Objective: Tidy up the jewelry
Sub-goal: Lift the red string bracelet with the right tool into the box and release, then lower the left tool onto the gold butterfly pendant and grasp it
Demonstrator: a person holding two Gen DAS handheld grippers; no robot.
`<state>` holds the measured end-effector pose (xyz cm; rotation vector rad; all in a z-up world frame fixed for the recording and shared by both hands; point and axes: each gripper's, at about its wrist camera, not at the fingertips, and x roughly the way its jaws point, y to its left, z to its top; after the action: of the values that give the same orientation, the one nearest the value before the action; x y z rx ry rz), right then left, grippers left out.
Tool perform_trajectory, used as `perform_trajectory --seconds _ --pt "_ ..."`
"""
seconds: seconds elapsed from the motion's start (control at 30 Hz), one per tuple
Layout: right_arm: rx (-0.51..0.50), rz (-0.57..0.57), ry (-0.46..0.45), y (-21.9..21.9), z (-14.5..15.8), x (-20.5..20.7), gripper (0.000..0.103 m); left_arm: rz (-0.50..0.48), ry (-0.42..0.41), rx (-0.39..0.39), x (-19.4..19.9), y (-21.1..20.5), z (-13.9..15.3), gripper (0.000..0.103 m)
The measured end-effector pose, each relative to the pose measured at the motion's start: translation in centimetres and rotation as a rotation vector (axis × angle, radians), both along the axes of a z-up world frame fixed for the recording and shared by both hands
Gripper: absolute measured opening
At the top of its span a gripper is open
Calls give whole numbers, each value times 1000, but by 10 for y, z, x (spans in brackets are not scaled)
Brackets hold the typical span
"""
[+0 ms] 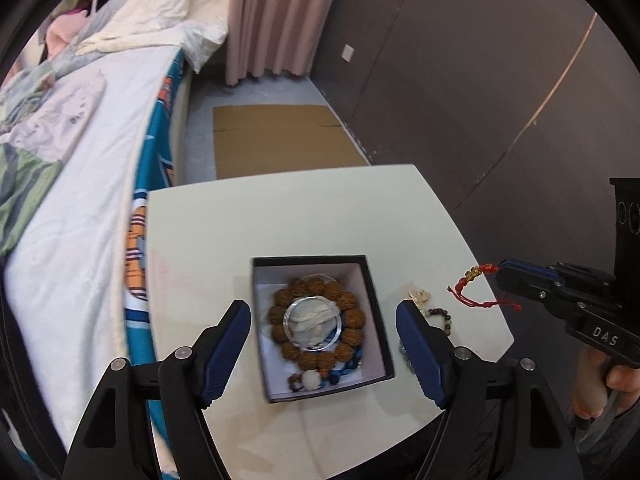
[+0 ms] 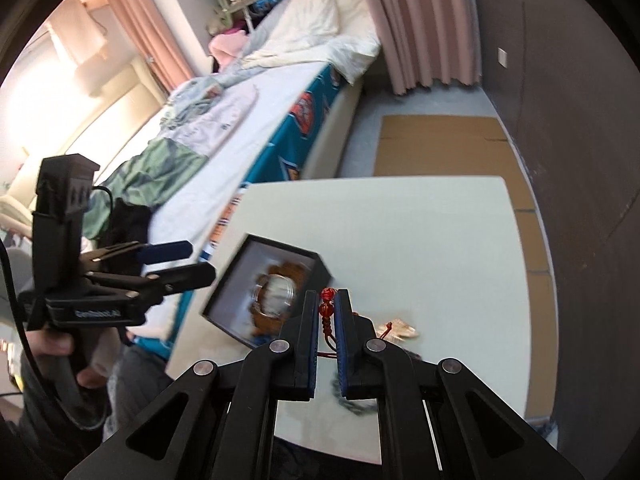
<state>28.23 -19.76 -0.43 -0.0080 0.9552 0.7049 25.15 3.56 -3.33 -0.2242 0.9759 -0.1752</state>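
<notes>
Bed [image 1: 72, 184], pink curtain [image 1: 272, 16], flattened cardboard [image 1: 280, 144]

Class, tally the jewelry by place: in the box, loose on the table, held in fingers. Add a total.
In the box: 3 or more, overlapping
On the table: 3
Red cord bracelet in right gripper: 1
Total: at least 7
</notes>
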Motion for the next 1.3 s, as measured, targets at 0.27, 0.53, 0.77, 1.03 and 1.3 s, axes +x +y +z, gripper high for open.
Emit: perform_trajectory --seconds 0.27,0.53,0.77,1.03,1.3 --pt "36 69 -1 45 8 -4 9 56 -25 21 -20 30 13 76" --pt "50 117 44 81 3 -4 34 99 -27 18 -32 53 15 76" --pt "49 33 46 57 -4 -7 67 94 -25 7 -36 50 13 76" --pt "68 -88 58 -5 -5 -13 68 16 -24 15 -27 15 13 76" --pt "72 -220 90 -67 -21 -14 77 -98 -10 45 -14 -41 5 76"
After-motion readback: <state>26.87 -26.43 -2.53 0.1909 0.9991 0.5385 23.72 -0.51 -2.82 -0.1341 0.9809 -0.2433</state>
